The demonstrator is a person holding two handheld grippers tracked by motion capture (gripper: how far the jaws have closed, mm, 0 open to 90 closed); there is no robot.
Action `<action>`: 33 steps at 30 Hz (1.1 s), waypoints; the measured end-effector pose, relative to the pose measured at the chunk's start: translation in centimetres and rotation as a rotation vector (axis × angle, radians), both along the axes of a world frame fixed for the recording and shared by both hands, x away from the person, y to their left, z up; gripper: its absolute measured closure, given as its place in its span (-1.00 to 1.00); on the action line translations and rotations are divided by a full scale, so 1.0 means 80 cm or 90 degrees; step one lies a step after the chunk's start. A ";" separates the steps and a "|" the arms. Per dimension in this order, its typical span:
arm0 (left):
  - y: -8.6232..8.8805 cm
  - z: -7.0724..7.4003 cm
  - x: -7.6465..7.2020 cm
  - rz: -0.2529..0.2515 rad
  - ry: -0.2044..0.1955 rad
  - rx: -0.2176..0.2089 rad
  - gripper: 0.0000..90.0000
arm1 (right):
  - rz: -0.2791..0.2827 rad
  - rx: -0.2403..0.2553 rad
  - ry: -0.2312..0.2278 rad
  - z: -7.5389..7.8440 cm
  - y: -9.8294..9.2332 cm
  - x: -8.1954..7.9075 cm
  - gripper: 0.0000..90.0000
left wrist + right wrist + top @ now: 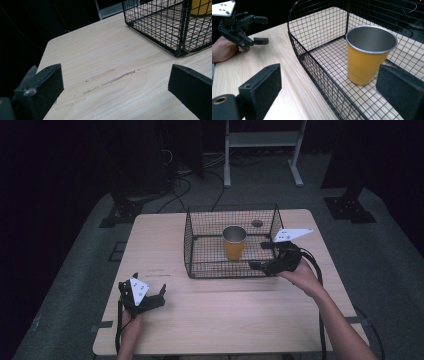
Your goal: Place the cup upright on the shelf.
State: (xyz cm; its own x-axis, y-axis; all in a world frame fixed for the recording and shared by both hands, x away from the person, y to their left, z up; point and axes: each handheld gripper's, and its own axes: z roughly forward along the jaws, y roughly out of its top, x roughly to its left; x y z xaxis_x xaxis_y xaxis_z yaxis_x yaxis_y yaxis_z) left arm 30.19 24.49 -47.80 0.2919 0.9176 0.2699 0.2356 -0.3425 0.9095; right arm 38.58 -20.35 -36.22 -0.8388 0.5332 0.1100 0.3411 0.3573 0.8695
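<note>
An orange cup (234, 243) with a shiny metal inside stands upright in a black wire basket (200, 270) at the middle back of the wooden table (225, 320). My right gripper (258, 255) is open at the basket's front right corner. In the right gripper view the cup (368, 57) stands just ahead of my right gripper (329, 92), whose jaws sit either side of the basket wall (312, 62), nothing held. My left gripper (161, 297) rests open near the table's front left. In the left gripper view it (115, 87) faces bare wood, with the basket corner (162, 25) ahead.
A round hole (257, 223) is cut in the table behind the basket. A metal rack (262, 150) and dark stands with cables occupy the floor beyond the table. My left gripper (249, 30) appears far off in the right gripper view.
</note>
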 end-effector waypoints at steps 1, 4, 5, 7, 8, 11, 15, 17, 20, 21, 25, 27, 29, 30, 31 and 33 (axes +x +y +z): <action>0.000 0.000 0.000 0.000 0.000 0.000 -1.00 | 0.000 0.003 0.005 -0.002 -0.002 -0.001 -0.87; 0.000 0.000 0.000 0.000 0.000 0.000 -1.00 | -0.003 0.002 0.003 -0.005 -0.006 -0.005 -0.87; 0.000 0.000 0.000 0.000 0.000 0.000 -1.00 | -0.004 0.006 0.008 -0.008 -0.009 -0.008 -0.87; 0.000 0.000 0.000 0.000 0.000 0.000 -1.00 | -0.004 0.003 0.006 -0.009 -0.010 -0.009 -0.87; 0.000 0.000 0.000 0.000 0.000 0.000 -1.00 | -0.004 0.000 0.007 -0.011 -0.011 -0.011 -0.87; 0.000 0.000 0.000 0.000 0.000 0.000 -1.00 | -0.006 0.004 0.005 -0.014 -0.016 -0.018 -0.87; 0.000 0.000 0.000 0.000 0.000 0.000 -1.00 | -0.008 0.006 0.002 -0.018 -0.021 -0.026 -0.87; 0.000 0.000 0.000 0.000 0.000 0.002 -1.00 | -0.007 0.013 0.003 -0.020 -0.023 -0.031 -0.87; 0.000 0.000 0.000 0.000 -0.001 0.001 -1.00 | -0.009 0.007 -0.001 -0.022 -0.025 -0.036 -0.87; 0.000 0.000 0.000 0.000 -0.001 0.001 -1.00 | -0.010 0.008 0.001 -0.025 -0.028 -0.040 -0.87; -0.001 0.000 0.000 0.000 -0.001 0.002 -1.00 | -0.012 0.009 0.002 -0.031 -0.032 -0.048 -0.87; 0.000 0.000 0.000 0.000 -0.001 0.002 -1.00 | -0.015 0.001 0.000 -0.034 -0.034 -0.051 -0.87; 0.000 0.000 0.000 0.000 -0.001 0.002 -1.00 | -0.017 0.010 0.005 -0.037 -0.037 -0.053 -0.87; 0.000 0.000 0.000 0.000 -0.001 0.002 -1.00 | -0.020 0.007 0.001 -0.038 -0.038 -0.055 -0.87; 0.000 0.000 0.000 0.000 -0.001 0.002 -1.00 | -0.020 0.007 0.001 -0.039 -0.039 -0.056 -0.87; 0.000 0.000 0.000 0.001 -0.001 0.002 -1.00 | -0.024 0.006 0.001 -0.041 -0.042 -0.059 -0.87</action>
